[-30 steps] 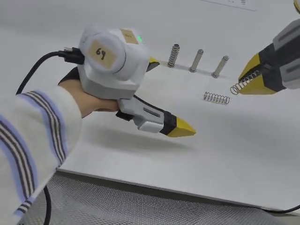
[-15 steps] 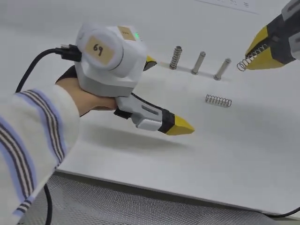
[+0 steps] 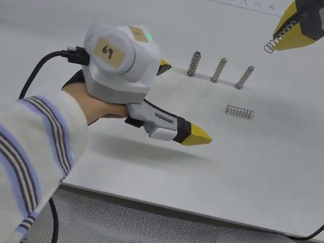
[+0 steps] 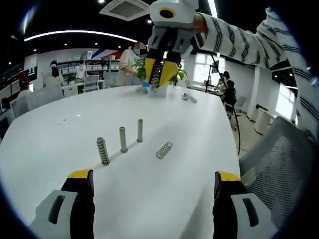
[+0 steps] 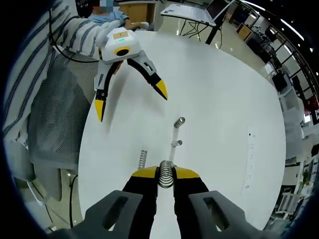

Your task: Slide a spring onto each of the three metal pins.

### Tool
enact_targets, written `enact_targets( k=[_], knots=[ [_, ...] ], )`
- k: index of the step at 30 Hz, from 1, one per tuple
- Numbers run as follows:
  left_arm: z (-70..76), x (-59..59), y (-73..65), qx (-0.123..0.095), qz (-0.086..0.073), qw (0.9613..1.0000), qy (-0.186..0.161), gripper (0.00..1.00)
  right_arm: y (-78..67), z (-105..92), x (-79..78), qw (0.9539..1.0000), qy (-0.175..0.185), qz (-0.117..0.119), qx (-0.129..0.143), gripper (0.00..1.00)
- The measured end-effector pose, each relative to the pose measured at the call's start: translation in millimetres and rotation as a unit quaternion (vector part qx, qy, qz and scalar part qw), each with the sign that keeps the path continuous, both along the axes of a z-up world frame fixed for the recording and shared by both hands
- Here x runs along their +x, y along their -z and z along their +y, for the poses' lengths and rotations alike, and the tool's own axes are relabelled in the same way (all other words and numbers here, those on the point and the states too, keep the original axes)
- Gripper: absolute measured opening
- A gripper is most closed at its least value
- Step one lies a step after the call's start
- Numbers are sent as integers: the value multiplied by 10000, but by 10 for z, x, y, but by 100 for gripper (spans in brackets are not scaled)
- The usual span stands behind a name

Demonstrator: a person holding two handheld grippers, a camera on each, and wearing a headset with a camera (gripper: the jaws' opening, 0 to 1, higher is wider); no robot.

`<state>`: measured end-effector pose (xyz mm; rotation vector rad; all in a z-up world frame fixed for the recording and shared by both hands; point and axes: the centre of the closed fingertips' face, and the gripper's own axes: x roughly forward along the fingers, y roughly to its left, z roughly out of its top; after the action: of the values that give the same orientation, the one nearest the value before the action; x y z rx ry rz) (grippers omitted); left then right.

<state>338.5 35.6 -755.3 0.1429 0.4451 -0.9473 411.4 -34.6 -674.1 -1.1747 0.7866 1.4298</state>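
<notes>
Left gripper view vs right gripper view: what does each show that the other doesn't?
Left gripper view: three pins side-on, the seated spring on the nearest one, the right gripper from the front. Right gripper view: the left gripper whole, jaws open, and pin tops from above; I count two. Both: the held spring in the right gripper's shut jaws, the loose spring lying on the white table.

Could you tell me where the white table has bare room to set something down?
Bare: the near stretch of white table, between the loose coiled metal spring and the front edge. Crowded: around the three metal pins and the left hand-held gripper.
</notes>
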Motion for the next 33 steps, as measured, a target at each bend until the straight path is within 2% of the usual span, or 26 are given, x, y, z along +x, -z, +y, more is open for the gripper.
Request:
enact_targets(
  k=[4,6,8,11,20,26,29,33],
  knots=[
    [6,21,-8,-40,6,10000,-32,98,35,103,48,9998,-32,192,94,8],
    [4,34,-11,-47,0,10000,-44,98,102,123,95,9998,-90,144,-47,8],
    [3,45,-7,-52,19,10000,-55,98,180,152,110,9995,-165,219,-150,8],
    [0,57,-3,-72,57,9999,-88,98,261,211,159,9992,-188,307,-170,8],
    [26,98,41,-31,147,9998,-136,96,460,306,295,9983,-329,336,-358,8],
    [32,122,79,-31,196,9997,-174,96,584,336,317,9973,-422,387,-455,8],
    [25,110,104,-68,324,9993,-190,94,646,324,340,9968,-477,332,-542,8],
    [26,105,133,-11,317,9993,-191,97,676,322,326,9965,-482,404,-549,8]
  ],
)
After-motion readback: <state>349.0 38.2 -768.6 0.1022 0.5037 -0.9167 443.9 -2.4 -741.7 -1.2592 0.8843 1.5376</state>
